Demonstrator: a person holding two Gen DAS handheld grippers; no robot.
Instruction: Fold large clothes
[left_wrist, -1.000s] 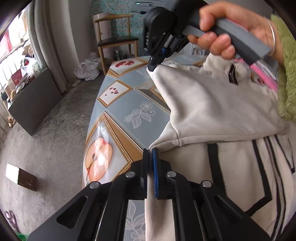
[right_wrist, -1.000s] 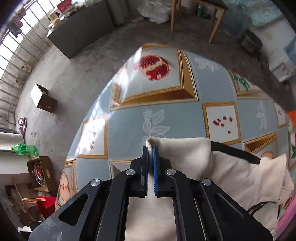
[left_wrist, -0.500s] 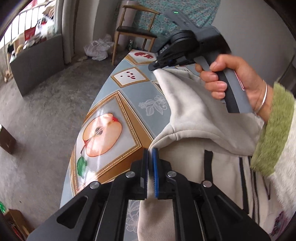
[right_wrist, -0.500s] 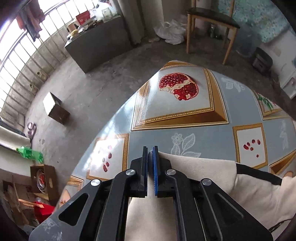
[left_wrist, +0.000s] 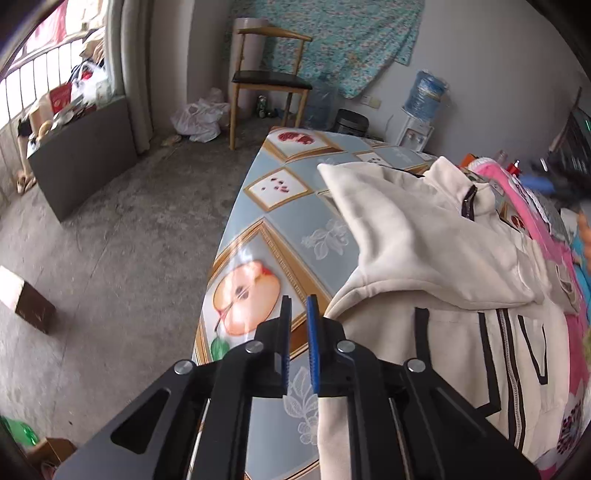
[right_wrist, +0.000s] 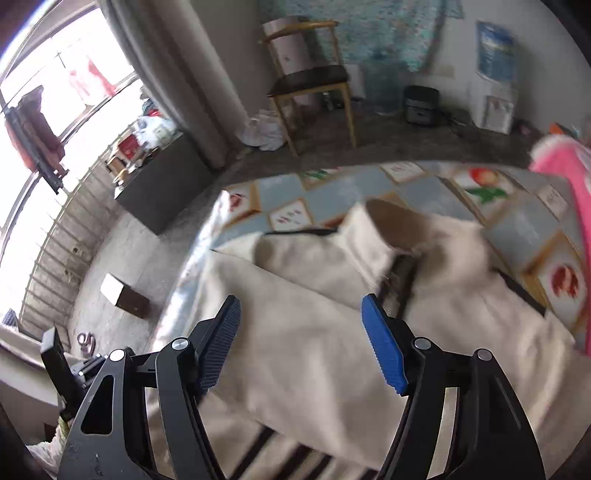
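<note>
Cream zip jacket lying folded on fruit-print tablecloth. Left gripper hovering near left hem, jaws opening slightly, nothing between. Right gripper above jacket, jaws opening wide, gripping nothing.

A wooden chair stands beyond the table's far end, a white bag beside it, a water dispenser against the wall.
</note>
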